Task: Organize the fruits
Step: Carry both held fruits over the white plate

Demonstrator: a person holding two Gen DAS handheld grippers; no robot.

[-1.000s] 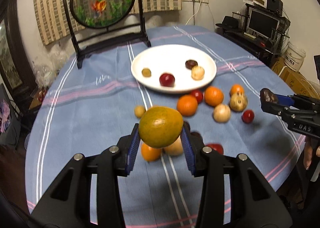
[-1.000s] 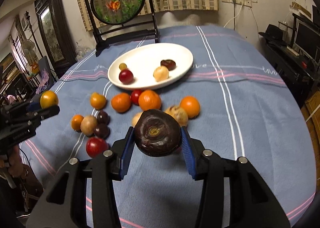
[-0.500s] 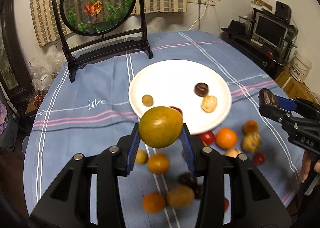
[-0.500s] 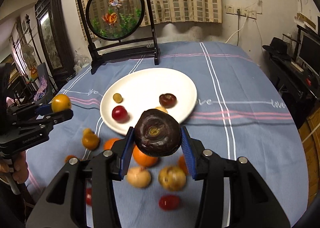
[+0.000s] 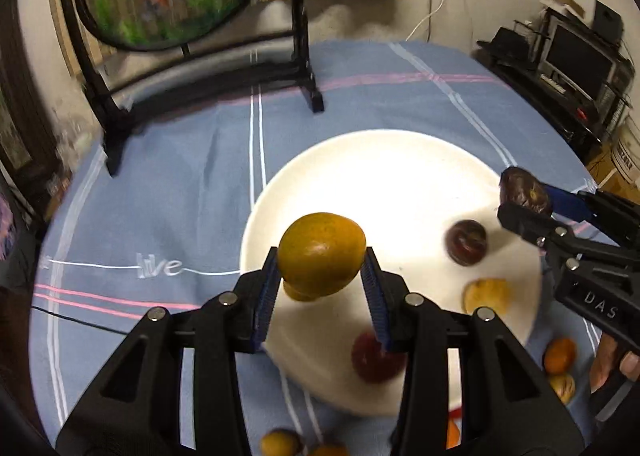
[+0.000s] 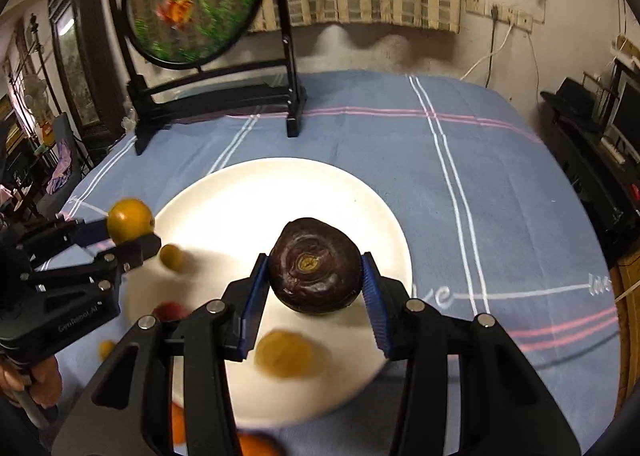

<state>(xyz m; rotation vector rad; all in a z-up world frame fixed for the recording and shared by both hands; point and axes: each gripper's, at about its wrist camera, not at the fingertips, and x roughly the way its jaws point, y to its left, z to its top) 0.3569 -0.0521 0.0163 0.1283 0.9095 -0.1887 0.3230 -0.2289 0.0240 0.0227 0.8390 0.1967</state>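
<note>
Yellow-orange fruit (image 5: 321, 252) and dark wrinkled fruit (image 6: 315, 265) held above white plate (image 5: 384, 160)

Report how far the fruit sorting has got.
Done: a few small fruits already lie on the white plate, among them a dark plum. In hand: the left hand-held gripper holds a yellow-orange fruit and the right hand-held gripper holds a dark purple fruit, both over the plate. Left: loose fruits remain on the blue tablecloth at the plate's near side.

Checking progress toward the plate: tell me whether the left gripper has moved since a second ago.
Yes. The left gripper with its yellow-green fruit has advanced toward the white plate, now over its near rim.
</note>
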